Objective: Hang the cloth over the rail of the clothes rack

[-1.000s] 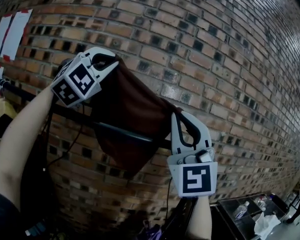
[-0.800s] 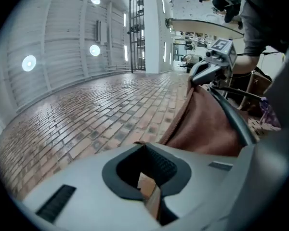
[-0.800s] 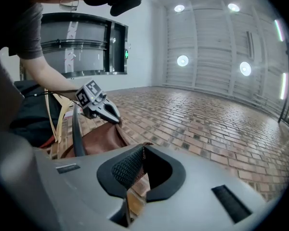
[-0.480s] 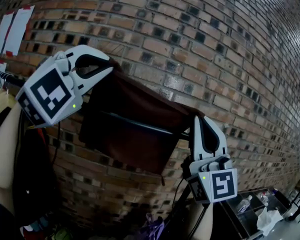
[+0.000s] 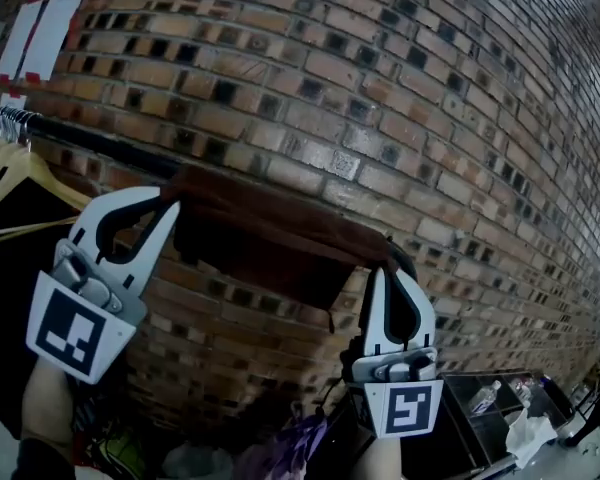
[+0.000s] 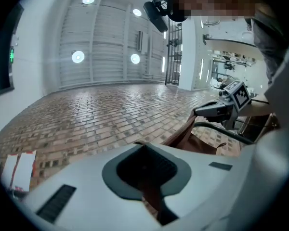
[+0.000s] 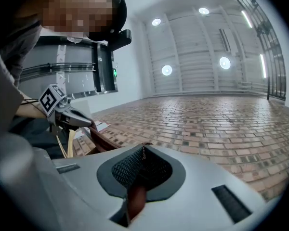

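Note:
A brown cloth (image 5: 270, 233) lies draped over the black rail (image 5: 90, 140) of the clothes rack, in front of a brick wall. My left gripper (image 5: 170, 206) is below the rail, shut on the cloth's left end. At the right end, my right gripper (image 5: 385, 266) is shut on the cloth where it bunches. In the left gripper view a strip of cloth (image 6: 151, 196) sits pinched in the shut jaws and runs off to the right gripper (image 6: 221, 109). The right gripper view shows cloth (image 7: 135, 196) clamped in its jaws, with the left gripper (image 7: 62, 112) beyond.
Wooden hangers (image 5: 20, 168) with dark garments hang on the rail's left part. White papers (image 5: 45, 33) are taped to the brick wall (image 5: 400, 88). A clear box (image 5: 490, 418) with a bottle stands at the bottom right. Coloured things lie on the floor (image 5: 290, 453).
Both grippers have come down from above the rail to below it, and the cloth now lies stretched along the rail's top. The left gripper moved down and left.

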`<state>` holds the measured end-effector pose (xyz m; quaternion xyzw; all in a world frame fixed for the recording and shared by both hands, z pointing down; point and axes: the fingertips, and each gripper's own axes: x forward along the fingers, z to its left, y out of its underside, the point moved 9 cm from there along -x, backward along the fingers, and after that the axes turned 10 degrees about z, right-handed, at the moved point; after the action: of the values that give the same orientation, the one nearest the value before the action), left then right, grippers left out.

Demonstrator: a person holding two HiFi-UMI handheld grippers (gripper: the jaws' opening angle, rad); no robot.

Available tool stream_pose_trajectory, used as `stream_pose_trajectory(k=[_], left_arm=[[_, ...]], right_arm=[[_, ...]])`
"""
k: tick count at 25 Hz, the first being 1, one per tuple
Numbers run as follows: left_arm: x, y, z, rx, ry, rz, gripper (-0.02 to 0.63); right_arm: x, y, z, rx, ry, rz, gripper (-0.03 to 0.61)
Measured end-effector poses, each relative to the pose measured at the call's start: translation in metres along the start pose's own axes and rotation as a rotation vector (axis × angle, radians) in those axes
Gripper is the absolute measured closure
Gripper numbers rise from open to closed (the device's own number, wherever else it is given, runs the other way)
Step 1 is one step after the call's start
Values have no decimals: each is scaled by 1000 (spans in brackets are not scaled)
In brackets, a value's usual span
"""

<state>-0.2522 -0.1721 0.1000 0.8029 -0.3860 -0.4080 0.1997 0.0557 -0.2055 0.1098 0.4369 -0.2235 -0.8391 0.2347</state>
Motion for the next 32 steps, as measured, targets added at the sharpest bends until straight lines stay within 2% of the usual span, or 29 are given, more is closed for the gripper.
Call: stream_pose_trajectory(k=[4,8,11,15,21,24,27,30,32], left_arm=[[-4,35,-21,-185,32,14,584],[-8,63,-36,-264,74,26,584],[-12,81,-42,-318,91,36,584],[-11,99,-41,-362,85,61,581],[-11,123,-44,-402,64,121,506],[-13,138,-46,-430,67,158,468],[-25,149,-56,-438,68,192,468],[-42,155,-73,-423,63,207,476],[-53,157,-90,-402,28,223,533]], right_arm=[[-14,18,8,35,-11,22,549],[-25,40,17,80,-10,41,548],[-29,57,24,151,-42,67,548],[-26,72,30,280,-65,82,539],[-32,99,37,335,-44,176,516],[-35,108,44,347,-32,214,481],[-45,111,57,347,-7,219,471],[-66,115,73,317,55,249,485],[-81,113,90,320,67,290,526]])
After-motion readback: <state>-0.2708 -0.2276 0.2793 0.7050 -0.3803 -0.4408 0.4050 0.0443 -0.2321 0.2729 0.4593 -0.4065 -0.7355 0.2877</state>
